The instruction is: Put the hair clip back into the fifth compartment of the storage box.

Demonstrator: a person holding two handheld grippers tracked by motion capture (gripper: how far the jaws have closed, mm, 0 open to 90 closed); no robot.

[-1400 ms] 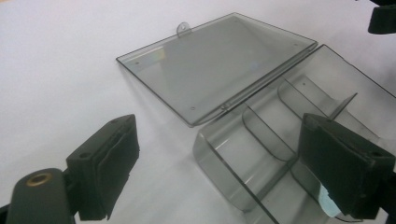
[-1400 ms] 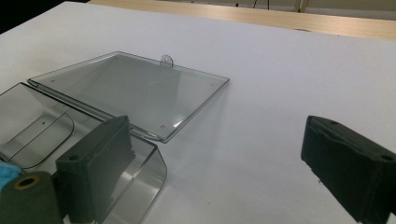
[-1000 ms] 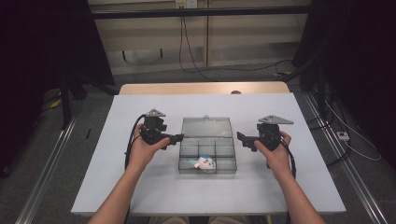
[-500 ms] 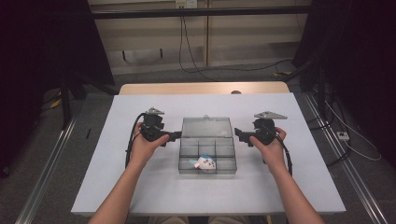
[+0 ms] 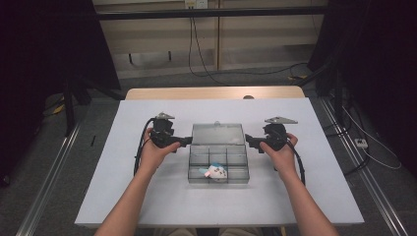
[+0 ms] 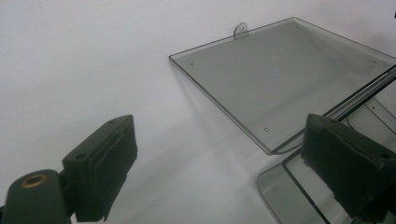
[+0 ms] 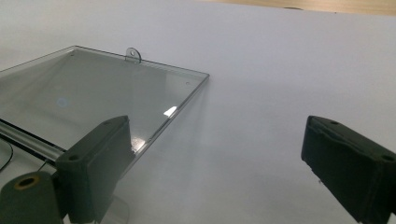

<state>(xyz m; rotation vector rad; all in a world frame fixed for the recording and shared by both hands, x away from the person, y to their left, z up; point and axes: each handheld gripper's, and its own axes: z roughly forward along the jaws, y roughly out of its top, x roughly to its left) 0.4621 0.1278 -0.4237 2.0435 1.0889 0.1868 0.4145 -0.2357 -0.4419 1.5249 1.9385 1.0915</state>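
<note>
My right hand-held gripper point(image 5: 252, 141) has edged inward, left hand-held gripper point(image 5: 186, 141) steady; both gape open, empty, flanking the clear compartment box point(image 5: 218, 160) at frame centre on the desk point(image 5: 314, 187), lid point(image 5: 218, 133) flat open, ready for closing.

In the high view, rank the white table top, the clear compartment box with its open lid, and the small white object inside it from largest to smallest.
1. White table top, largest by far.
2. Clear compartment box, lid laid open flat behind it.
3. Small white object, inside one front compartment.
</note>
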